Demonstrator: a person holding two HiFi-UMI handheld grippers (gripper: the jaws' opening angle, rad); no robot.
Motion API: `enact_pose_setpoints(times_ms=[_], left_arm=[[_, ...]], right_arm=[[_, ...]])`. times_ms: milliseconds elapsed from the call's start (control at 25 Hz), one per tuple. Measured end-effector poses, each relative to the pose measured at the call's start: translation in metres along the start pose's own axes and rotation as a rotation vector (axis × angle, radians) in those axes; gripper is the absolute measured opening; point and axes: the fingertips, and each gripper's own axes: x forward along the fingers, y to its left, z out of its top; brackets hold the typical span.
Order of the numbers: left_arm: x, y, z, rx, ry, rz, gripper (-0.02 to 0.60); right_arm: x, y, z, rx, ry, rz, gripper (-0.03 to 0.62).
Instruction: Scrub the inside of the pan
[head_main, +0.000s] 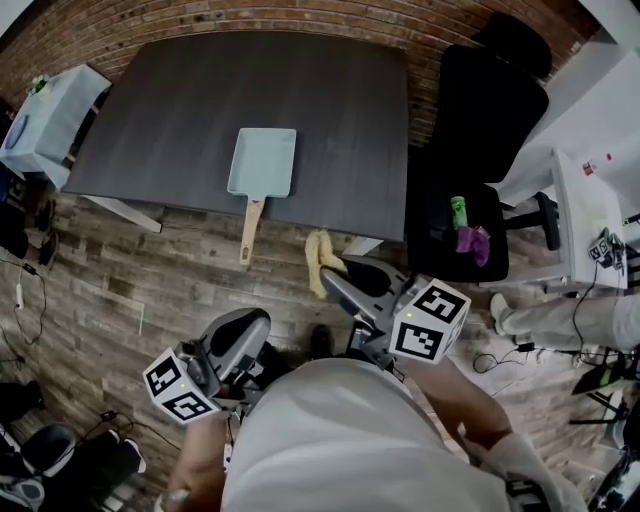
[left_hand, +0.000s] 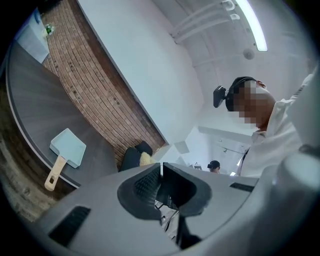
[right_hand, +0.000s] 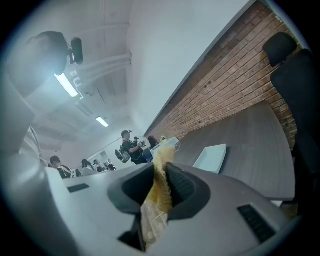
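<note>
**Two grippers hanging short of the pan**

The pan (head_main: 262, 162) is lying on the desk (head_main: 180, 110), its wooden handle (head_main: 250, 228) overhanging the edge; both grippers are hovering well apart from the pan, on its handle side. The right gripper (right_hand: 162, 175) fingers are clamping a yellow scrubbing cloth (right_hand: 159, 192); the left gripper (left_hand: 161, 172) fingers are pressing together on nothing. Scrubbing well probably means pinning the handle with the left and laying the cloth flat on the pan's floor, working into its corners. Any dirt inside the pan is too small to tell; the person's torso is covering part of both grippers.
</note>
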Motion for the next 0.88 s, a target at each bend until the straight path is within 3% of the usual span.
enact_pose_setpoints(times_ms=[400, 680, 880], left_arm=[[0.016, 0.004, -0.013, -0.001, -0.03, 0.081, 0.009], [-0.002, 0.033, -0.001, -0.007, -0.04, 0.162, 0.011], [-0.01, 0.078, 0.012, -0.049, -0.014, 0.178, 0.115]], right_arm=[[-0.011, -0.023, 0.0, 0.019, 0.029, 0.041, 0.083], [0.014, -0.031, -0.007, 0.046, 0.062, 0.037, 0.083], [0.047, -0.039, -0.003, 0.04, 0.079, -0.012, 0.083]])
